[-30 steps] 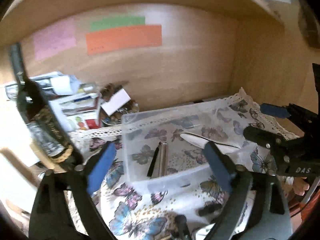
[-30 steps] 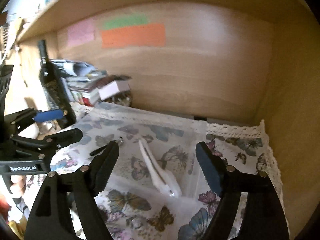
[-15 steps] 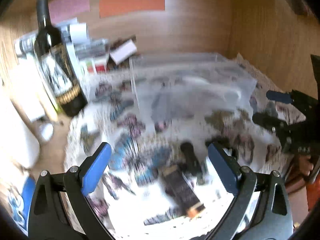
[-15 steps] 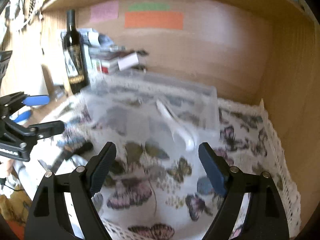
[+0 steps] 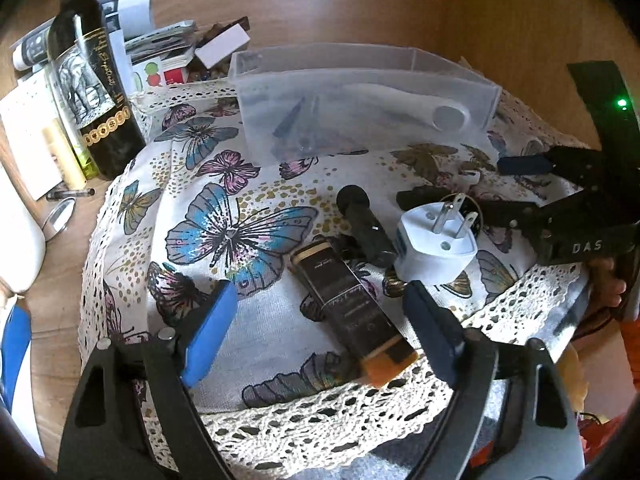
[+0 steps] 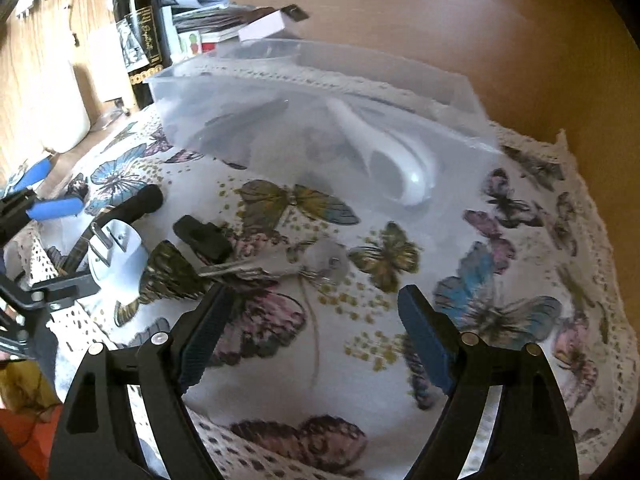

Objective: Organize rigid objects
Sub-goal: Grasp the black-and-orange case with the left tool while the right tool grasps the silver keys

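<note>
Bin (image 5: 360, 92), partly filled, sits beyond both open, empty tools; left tool (image 5: 320, 328) straddles a dark box (image 5: 352, 304), apparently lined up to grasp.

Right gripper (image 6: 312, 332) open above butterfly cloth (image 6: 500, 280). Keys (image 6: 272, 268) just ahead of its fingers. Clear bin (image 6: 280, 92) behind holds a white spoon (image 6: 384, 152).

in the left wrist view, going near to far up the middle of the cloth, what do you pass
Dark flat box with the orange end → white plug adapter → black cylinder → clear plastic bin holding the white spoon-like piece → wooden back wall.
</note>
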